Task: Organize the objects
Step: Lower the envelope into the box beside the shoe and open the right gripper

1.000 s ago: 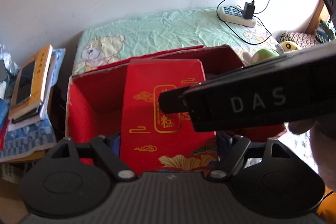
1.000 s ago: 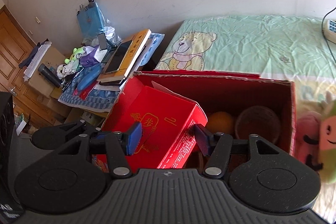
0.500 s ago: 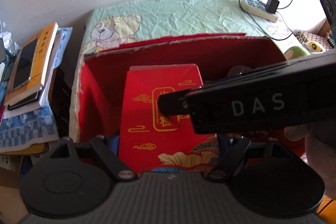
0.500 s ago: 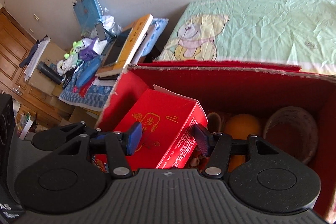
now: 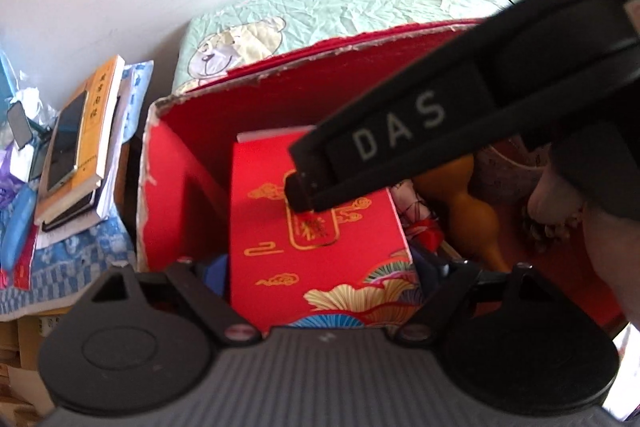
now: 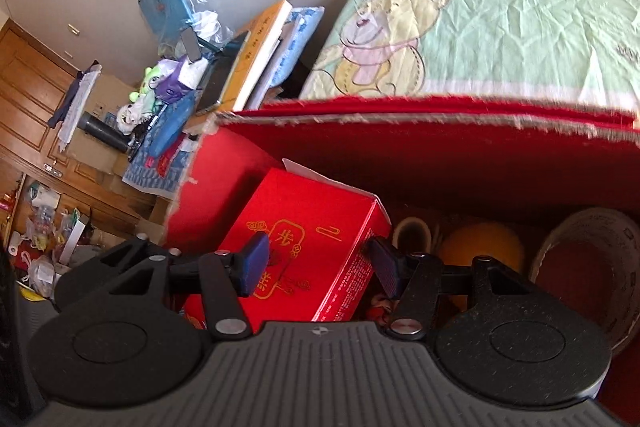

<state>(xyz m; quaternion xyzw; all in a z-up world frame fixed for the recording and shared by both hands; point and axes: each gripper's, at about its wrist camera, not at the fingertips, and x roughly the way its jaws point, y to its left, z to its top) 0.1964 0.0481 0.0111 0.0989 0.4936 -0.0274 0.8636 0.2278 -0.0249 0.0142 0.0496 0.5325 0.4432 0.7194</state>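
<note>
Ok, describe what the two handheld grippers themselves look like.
Both are matte black plastic with ribbed grey bodies, round discs at each side and silver pivot screws. The right gripper has dark blue ribbed pads. Seen from the left gripper, its long black side bears grey "DAS" lettering.

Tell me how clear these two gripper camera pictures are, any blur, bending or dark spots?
Left wrist view: fisheye bends the green bear-print bedsheet; a black bar marked DAS blocks much of the big red cardboard box; overall slightly soft. Right wrist view: the box's torn rim looks smeared; its far inside wall lies in deep shadow, the small red gift box stays bright.
</note>
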